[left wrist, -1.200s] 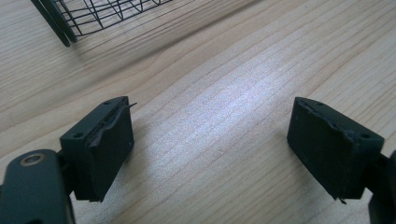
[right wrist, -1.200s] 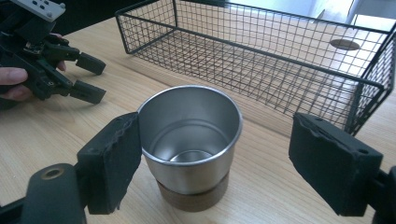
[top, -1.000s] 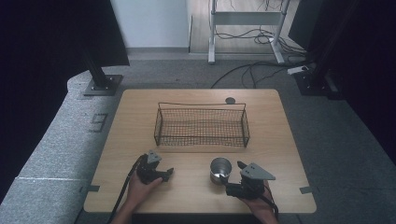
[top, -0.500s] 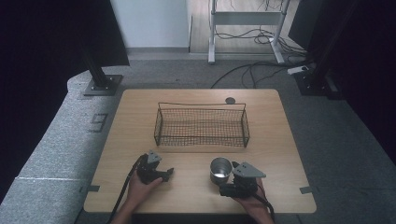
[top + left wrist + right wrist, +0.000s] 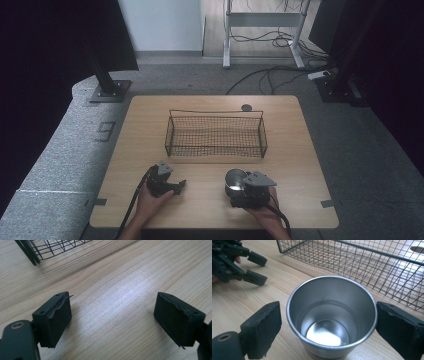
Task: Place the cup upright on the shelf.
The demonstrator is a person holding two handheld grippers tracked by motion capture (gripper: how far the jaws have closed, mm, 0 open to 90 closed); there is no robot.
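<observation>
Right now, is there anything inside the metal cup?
No, the right gripper view looks straight into the metal cup and shows only its bare shiny bottom.

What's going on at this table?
A person sits at a wooden table with a handheld gripper in each hand. The right gripper has its open fingers on either side of an upright, empty metal cup, not yet squeezing it. The left gripper rests open nearby. A wire basket stands behind, empty.

Left hand-held gripper [image 5: 176, 186]: black body, grey three-cornered top plate, black cable trailing off. Jaw pads black, rectangular, edges frayed; brass-coloured screw at base. Right hand-held gripper [image 5: 235, 187]: same build, black cable. Forearms bare, no sleeves visible.
</observation>
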